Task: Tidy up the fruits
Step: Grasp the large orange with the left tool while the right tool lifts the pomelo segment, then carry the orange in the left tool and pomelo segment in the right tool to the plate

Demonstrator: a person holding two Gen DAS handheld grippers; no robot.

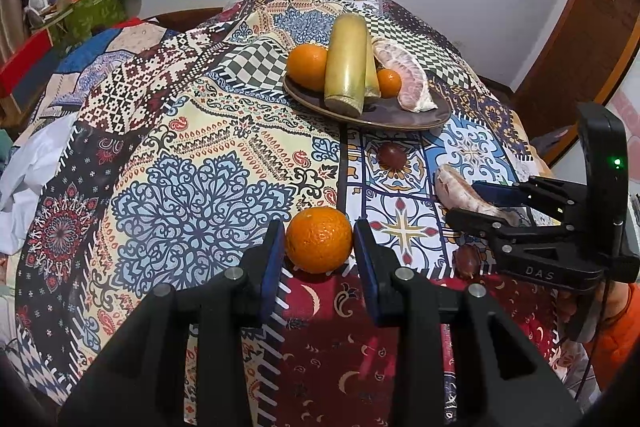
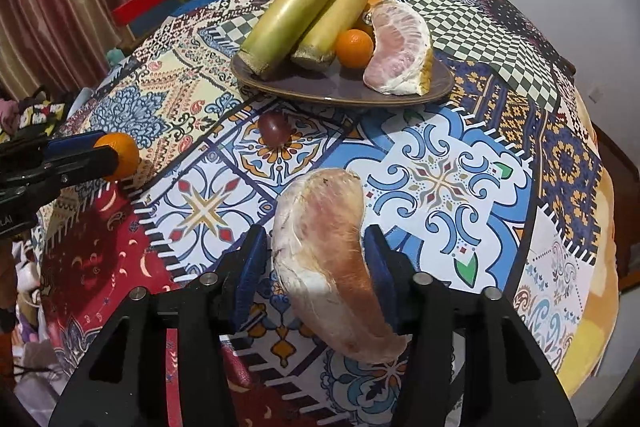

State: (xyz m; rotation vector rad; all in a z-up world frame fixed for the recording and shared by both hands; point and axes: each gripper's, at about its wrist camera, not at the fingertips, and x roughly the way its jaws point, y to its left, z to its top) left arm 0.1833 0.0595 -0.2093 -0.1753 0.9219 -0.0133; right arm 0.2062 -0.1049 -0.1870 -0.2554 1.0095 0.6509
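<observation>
The left gripper [image 1: 319, 241] is closed on an orange [image 1: 319, 240]; both blue pads [image 1: 273, 259] press against the fruit's sides. The orange rests on the patterned tablecloth [image 1: 192, 163], at the seam between a red patch and a cream patch.

The right gripper [image 2: 316, 267] has a pomelo wedge [image 2: 332, 267] between its pads. The wedge lies lengthwise along the fingers, and the right pad is against it. Contact on the left pad appears close, though a thin gap cannot be ruled out. The jaws stand at a narrow setting around the wedge. In the left wrist view, the right gripper [image 1: 476, 203] is seen from the side with the wedge [image 1: 460, 193] protruding from its tips, low over the blue-and-white tile pattern.

A dark oval plate [image 2: 320, 89] sits further back on the table. It holds two sugarcane pieces [image 2: 288, 19] leaning side by side, a small orange [image 2: 354, 47], and a second pomelo wedge [image 2: 400, 51]. A larger orange [image 1: 307, 66] is on the plate's far left side.

One dark round fruit [image 2: 274, 129] lies on the cloth just in front of the plate. Another dark fruit [image 1: 468, 261] lies near the right gripper.
</observation>
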